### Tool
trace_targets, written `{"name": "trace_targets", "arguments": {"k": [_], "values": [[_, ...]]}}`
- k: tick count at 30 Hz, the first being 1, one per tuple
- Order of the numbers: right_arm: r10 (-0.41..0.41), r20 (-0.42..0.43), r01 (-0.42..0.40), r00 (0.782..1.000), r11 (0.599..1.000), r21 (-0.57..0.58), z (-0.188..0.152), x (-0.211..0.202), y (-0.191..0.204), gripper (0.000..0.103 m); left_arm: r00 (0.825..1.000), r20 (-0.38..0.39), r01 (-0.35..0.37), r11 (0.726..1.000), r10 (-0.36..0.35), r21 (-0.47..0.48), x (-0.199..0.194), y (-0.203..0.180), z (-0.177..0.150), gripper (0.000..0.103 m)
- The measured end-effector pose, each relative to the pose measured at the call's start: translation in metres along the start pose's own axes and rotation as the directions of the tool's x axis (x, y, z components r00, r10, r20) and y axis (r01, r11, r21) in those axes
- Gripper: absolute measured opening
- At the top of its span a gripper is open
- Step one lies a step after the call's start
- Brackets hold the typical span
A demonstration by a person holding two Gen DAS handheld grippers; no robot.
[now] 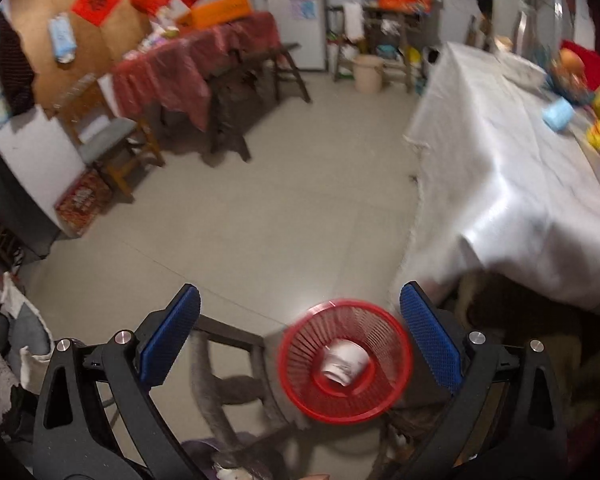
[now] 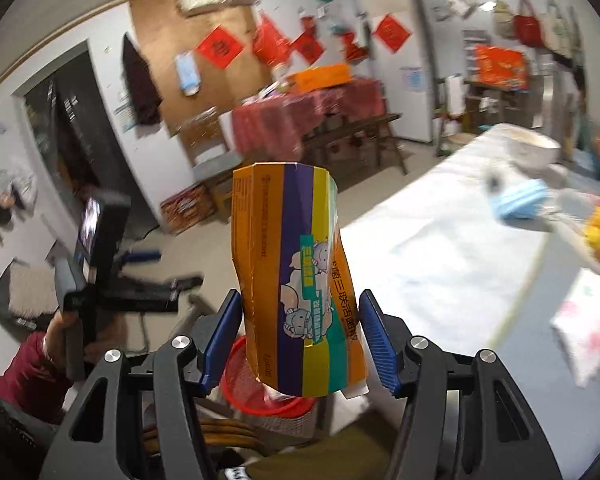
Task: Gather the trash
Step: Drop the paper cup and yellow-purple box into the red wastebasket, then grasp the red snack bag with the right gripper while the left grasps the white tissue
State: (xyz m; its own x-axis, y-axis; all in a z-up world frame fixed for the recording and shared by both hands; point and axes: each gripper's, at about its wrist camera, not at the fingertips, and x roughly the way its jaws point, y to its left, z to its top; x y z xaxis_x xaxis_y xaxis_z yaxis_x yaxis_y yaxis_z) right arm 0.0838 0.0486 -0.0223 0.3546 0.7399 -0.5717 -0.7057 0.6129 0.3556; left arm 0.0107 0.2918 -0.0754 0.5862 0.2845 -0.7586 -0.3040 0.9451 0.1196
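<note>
Below the left gripper [image 1: 300, 332], whose jaws stand wide apart and empty, a red basket [image 1: 346, 362] sits on a stool beside the white-clothed table [image 1: 500, 184]; a crumpled white paper cup [image 1: 344, 362] lies in its bottom. Seen from the right wrist, the right gripper [image 2: 300, 338] clamps a flattened orange, purple and yellow carton [image 2: 296, 280] upright between its blue pads, above the basket's rim [image 2: 236, 384], with a blue face mask [image 2: 520, 200] lying on the table.

Lighting: even, soft indoor light, moderately bright; source not visible. Glare: sheen on the white cloth [image 1: 512, 184] corner and pale floor [image 1: 260, 208]. Shadows: faint, deepest under the table. Blur: motion smear in both views, strongest at right edges. Distortion: heavy fisheye bending, dark vignette corners.
</note>
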Motion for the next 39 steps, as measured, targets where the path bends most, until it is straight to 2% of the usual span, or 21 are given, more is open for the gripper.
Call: {"name": "trace_targets", "arguments": {"k": [3, 5, 6, 7, 10, 15, 21, 26, 32, 35, 39], "values": [[0.063, -0.057, -0.065, 0.996, 0.997, -0.039, 0.005, 0.034, 0.030, 0.062, 0.999, 0.040, -0.033, 0.998, 0.035, -0.048, -0.012, 0.020, 0.004, 0.096], [0.090, -0.112, -0.098, 0.990, 0.993, -0.072, 0.008, 0.058, 0.052, 0.071, 0.998, 0.054, -0.040, 0.995, 0.045, -0.092, -0.021, 0.036, 0.008, 0.096], [0.079, -0.115, -0.088, 0.990, 0.993, -0.076, 0.008, 0.064, 0.059, 0.081, 0.997, 0.061, -0.041, 0.992, 0.049, -0.116, -0.025, 0.043, 0.010, 0.096], [0.077, -0.109, -0.086, 0.991, 0.993, -0.075, 0.008, 0.065, 0.061, 0.085, 0.997, 0.065, -0.040, 0.990, 0.049, -0.133, -0.027, 0.046, 0.013, 0.096], [0.072, -0.089, -0.080, 0.993, 0.993, -0.084, 0.007, 0.054, 0.062, 0.085, 0.996, 0.072, -0.031, 0.985, 0.044, -0.170, -0.032, 0.057, 0.016, 0.096], [0.012, -0.045, -0.014, 0.999, 0.999, -0.039, 0.001, 0.026, 0.035, 0.087, 0.997, 0.067, -0.029, 0.985, 0.041, -0.169, -0.032, 0.059, 0.019, 0.096], [-0.049, 0.006, 0.049, 0.999, 0.997, 0.052, -0.004, -0.003, -0.014, 0.089, 0.998, 0.063, -0.025, 0.994, 0.032, -0.108, -0.030, 0.025, 0.021, 0.096], [-0.096, 0.079, 0.085, 0.992, 0.988, 0.126, -0.009, -0.037, -0.052, 0.090, 0.997, 0.076, 0.011, 0.998, -0.007, -0.058, -0.033, -0.006, 0.026, 0.096], [-0.195, 0.170, 0.161, 0.966, 0.967, 0.199, -0.016, -0.081, -0.088, 0.093, 0.993, 0.111, 0.034, 0.999, -0.035, 0.015, -0.044, -0.047, 0.029, 0.096], [-0.259, 0.208, 0.206, 0.943, 0.947, 0.248, -0.025, -0.105, -0.111, 0.094, 0.991, 0.118, 0.062, 0.997, -0.067, 0.047, -0.047, -0.069, 0.029, 0.096], [-0.363, 0.244, 0.279, 0.899, 0.906, 0.319, -0.038, -0.138, -0.143, 0.095, 0.986, 0.111, 0.119, 0.990, -0.127, 0.075, -0.046, -0.102, 0.032, 0.096]]}}
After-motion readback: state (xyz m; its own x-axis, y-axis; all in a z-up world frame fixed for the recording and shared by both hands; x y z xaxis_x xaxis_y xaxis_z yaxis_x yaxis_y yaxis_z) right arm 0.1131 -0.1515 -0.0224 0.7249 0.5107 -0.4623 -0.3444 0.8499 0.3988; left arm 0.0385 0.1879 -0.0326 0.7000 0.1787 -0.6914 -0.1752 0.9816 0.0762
